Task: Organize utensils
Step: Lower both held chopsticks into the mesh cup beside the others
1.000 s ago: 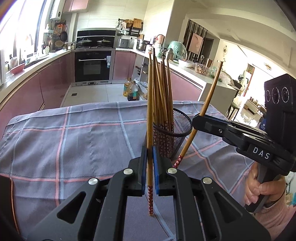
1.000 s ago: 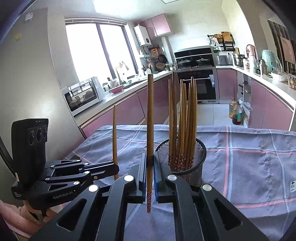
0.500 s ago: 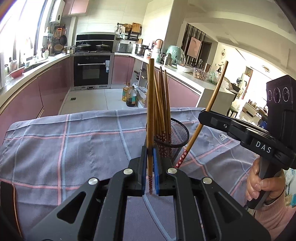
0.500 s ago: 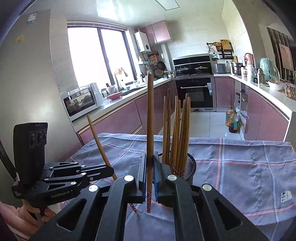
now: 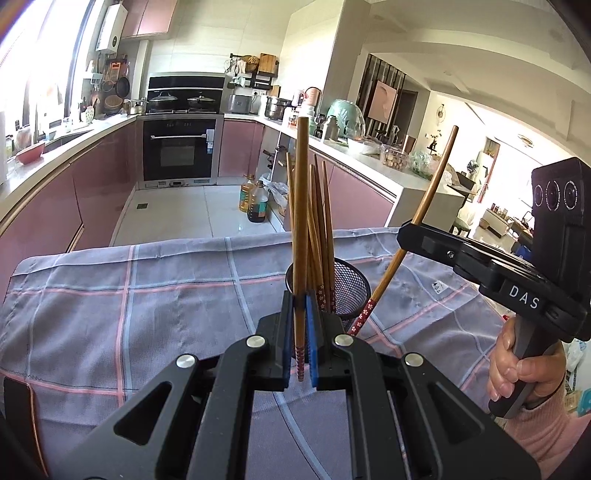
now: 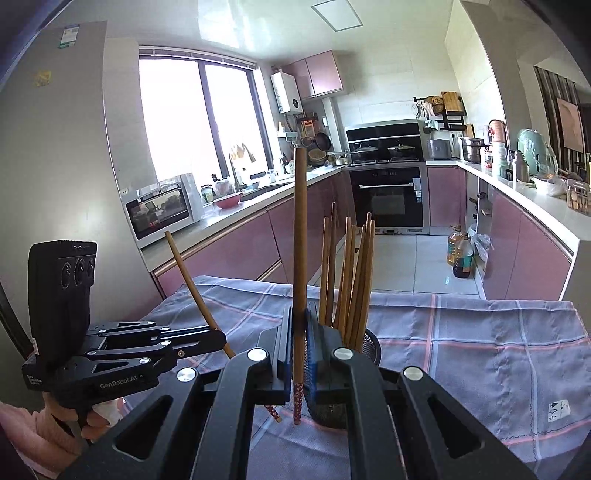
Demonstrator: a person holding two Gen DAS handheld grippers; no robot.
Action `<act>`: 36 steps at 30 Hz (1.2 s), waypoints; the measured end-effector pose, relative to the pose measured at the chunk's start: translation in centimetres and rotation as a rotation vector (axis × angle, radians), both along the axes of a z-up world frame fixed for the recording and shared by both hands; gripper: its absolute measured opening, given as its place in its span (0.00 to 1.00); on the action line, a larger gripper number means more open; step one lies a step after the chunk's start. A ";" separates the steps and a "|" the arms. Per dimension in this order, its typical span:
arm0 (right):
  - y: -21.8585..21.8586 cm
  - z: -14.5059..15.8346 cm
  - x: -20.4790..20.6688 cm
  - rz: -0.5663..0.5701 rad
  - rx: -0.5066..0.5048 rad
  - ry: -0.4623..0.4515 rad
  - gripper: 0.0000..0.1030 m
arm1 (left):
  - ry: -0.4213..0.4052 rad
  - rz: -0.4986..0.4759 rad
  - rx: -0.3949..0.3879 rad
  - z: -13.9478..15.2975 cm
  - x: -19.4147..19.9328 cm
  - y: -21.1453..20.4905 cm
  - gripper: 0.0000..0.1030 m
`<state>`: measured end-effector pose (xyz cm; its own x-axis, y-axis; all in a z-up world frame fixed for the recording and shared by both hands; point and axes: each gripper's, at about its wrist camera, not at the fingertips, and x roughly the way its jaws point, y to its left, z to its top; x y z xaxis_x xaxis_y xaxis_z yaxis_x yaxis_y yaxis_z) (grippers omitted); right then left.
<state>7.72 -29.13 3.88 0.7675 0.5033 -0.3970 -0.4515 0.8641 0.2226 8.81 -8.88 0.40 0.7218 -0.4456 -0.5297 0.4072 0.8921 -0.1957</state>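
Left tool (image 5: 300,334) pinches a chopstick (image 5: 301,221) — brown, red-flowered tip.

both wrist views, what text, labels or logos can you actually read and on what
"DAS": white letters on the right gripper body, seen from the left wrist view.
"GenRobot.AI": white print on the left gripper body, seen from the right wrist view.
Small white label on that body's end: too small to read.
Tag on the checked tablecloth: a small mark, unreadable.
Stickers on the refrigerator: too blurred to read.
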 end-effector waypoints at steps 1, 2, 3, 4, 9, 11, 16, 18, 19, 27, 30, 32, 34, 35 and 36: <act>-0.1 0.1 0.0 -0.001 0.000 -0.003 0.06 | -0.004 0.001 0.001 0.2 0.0 0.0 0.07; -0.1 0.2 0.1 0.000 0.000 -0.006 0.06 | -0.009 0.002 0.004 0.3 0.0 -0.1 0.07; -0.1 0.4 0.1 0.001 -0.002 -0.010 0.06 | -0.015 0.003 0.005 0.5 0.0 0.0 0.07; -0.1 0.5 0.1 0.001 -0.004 -0.014 0.06 | -0.019 0.004 0.006 0.7 0.0 -0.1 0.07; -0.2 1.3 0.5 0.007 0.001 -0.030 0.06 | -0.041 0.008 0.000 1.4 0.1 0.0 0.07; -0.2 1.6 0.7 0.014 0.010 -0.034 0.06 | -0.048 0.006 -0.002 1.6 0.3 -0.1 0.07; -0.3 2.2 1.2 0.016 0.011 -0.047 0.06 | -0.074 0.005 -0.006 2.5 0.3 -0.3 0.07; -0.3 2.4 1.3 0.014 0.011 -0.052 0.06 | -0.084 0.005 -0.011 2.8 0.4 -0.3 0.07; -0.3 2.5 1.4 0.013 0.010 -0.055 0.06 | -0.090 0.006 -0.012 3.0 0.3 -0.4 0.07; -0.5 3.3 2.5 -0.007 0.008 -0.074 0.06 | -0.127 0.009 -0.030 4.2 0.5 -0.5 0.07; -0.5 3.6 2.9 -0.013 0.009 -0.084 0.06 | -0.138 0.004 -0.039 4.8 0.8 -0.9 0.07; -0.4 3.8 3.1 -0.018 0.006 -0.091 0.06 | -0.145 0.003 -0.041 5.0 1.0 -1.3 0.07; -0.3 3.9 3.5 -0.022 0.004 -0.092 0.06 | -0.146 -0.001 -0.044 5.1 1.1 -1.7 0.07; -0.2 3.8 3.6 -0.023 0.004 -0.091 0.06 | -0.146 -0.001 -0.044 5.1 1.2 -1.9 0.07; -0.1 3.8 3.7 -0.025 0.001 -0.090 0.06 | -0.147 -0.003 -0.043 5.1 1.3 -2.0 0.07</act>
<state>11.47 -29.23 7.66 0.8128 0.4837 -0.3247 -0.4477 0.8752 0.1832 10.07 -10.92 5.49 0.7887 -0.4678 -0.3989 0.4369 0.8830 -0.1716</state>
